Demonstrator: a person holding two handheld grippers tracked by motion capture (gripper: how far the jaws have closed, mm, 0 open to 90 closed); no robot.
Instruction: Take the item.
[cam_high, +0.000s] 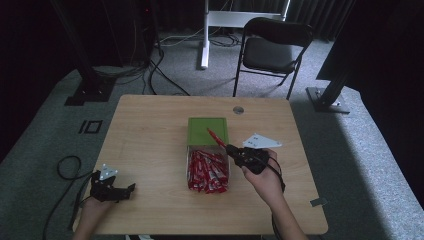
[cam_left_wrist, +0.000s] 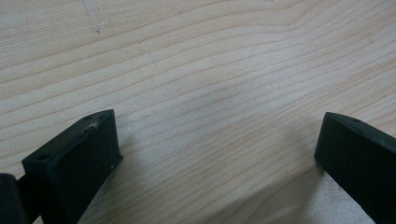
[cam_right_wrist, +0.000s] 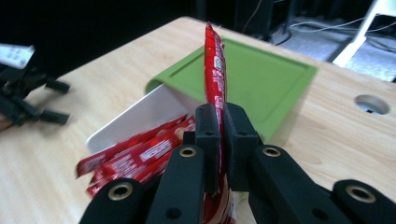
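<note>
My right gripper (cam_right_wrist: 222, 114) is shut on a red sachet (cam_right_wrist: 215, 70), which sticks up and away from the jaws over the green lid. In the high view the same right gripper (cam_high: 231, 149) holds the red sachet (cam_high: 216, 136) just right of the white box (cam_high: 188, 155), which is full of several more red sachets (cam_high: 207, 172). The green lid (cam_high: 207, 130) lies at the box's far end. My left gripper (cam_high: 131, 188) rests on the table's near left, jaws wide apart over bare wood (cam_left_wrist: 210, 121) with nothing between them.
The wooden table (cam_high: 150, 125) has a round cable hole (cam_high: 238, 110) near its far edge. A black folding chair (cam_high: 272, 50) and a white stand leg (cam_high: 205, 35) are beyond it. Black frame feet stand on the carpet at both sides.
</note>
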